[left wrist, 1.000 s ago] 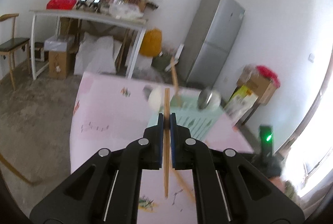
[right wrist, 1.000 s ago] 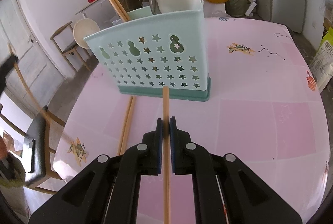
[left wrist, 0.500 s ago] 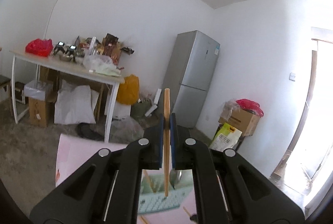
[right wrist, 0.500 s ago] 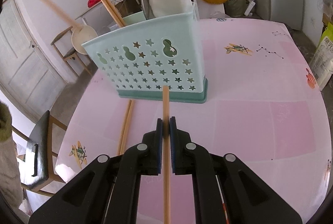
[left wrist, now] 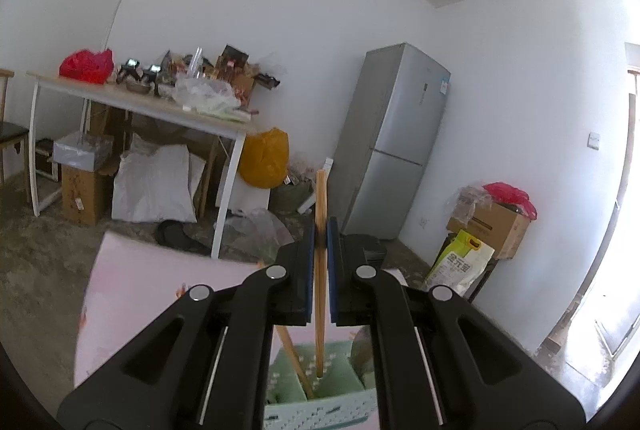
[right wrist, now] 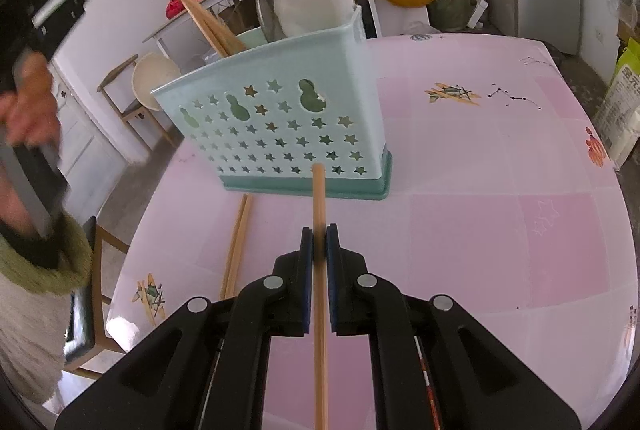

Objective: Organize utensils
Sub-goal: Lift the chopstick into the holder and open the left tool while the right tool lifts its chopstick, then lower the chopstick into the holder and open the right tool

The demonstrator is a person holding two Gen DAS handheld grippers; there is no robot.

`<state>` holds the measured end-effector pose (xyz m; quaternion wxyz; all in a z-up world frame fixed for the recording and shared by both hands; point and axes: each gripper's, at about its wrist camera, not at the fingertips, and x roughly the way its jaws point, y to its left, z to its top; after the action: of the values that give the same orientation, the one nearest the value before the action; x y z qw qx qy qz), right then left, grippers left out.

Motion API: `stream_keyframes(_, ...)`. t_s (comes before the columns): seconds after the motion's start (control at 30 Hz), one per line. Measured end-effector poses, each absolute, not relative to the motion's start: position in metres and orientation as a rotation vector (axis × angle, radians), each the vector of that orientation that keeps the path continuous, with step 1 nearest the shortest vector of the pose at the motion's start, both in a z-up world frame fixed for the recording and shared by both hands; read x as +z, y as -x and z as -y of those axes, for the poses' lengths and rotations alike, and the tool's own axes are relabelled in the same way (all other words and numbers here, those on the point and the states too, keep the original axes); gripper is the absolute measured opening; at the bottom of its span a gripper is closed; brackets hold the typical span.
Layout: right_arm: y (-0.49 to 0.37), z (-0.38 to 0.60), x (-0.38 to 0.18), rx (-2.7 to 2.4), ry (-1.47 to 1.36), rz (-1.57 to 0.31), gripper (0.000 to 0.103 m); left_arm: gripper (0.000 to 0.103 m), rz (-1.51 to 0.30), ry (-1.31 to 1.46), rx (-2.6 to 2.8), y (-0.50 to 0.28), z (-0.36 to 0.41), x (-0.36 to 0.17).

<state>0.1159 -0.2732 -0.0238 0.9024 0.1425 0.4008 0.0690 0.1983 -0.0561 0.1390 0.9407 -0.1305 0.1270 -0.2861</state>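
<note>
Left wrist view: the left gripper pinches a wooden chopstick upright, its lower tip inside the mint-green perforated plastic utensil holder.

Right wrist view: the right gripper clamps another wooden chopstick pointing at the holder on the pink table; a loose chopstick pair lies beside it.

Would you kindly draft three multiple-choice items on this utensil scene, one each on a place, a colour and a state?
1. Where do the two loose chopsticks lie?
A. On the pink table, left of the right gripper
B. Inside the fridge
C. On a chair

2. What colour is the utensil basket?
A. Red
B. Pale green
C. Black

3. What is the left gripper doing?
A. Hanging open
B. Gripping a spoon
C. Clamping a chopstick over the basket

Answers: 1 A, they rest on the tabletop before the basket. 2 B, its star-pierced wall is mint. 3 C, its pads pinch the stick, its tip pointing into a compartment.
</note>
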Motion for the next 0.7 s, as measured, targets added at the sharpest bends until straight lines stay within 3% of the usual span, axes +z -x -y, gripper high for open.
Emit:
stream_keyframes(0.27,-0.109,0.282,-0.013,0.136,-0.304,-0.800,0.007,0.006,-0.361,0.321,-0.605,-0.172,0.038,0.096)
stream_keyframes(0.5,-0.093,0.287,0.026,0.122,-0.295,-0.700,0.007,0.043,-0.343,0.296,-0.614,-0.137,0.017,0.097)
stream_keyframes(0.7,-0.083,0.286,0.074,0.140,-0.296,-0.569,0.007,0.056,-0.332,0.280,-0.587,-0.107,-0.004,0.091)
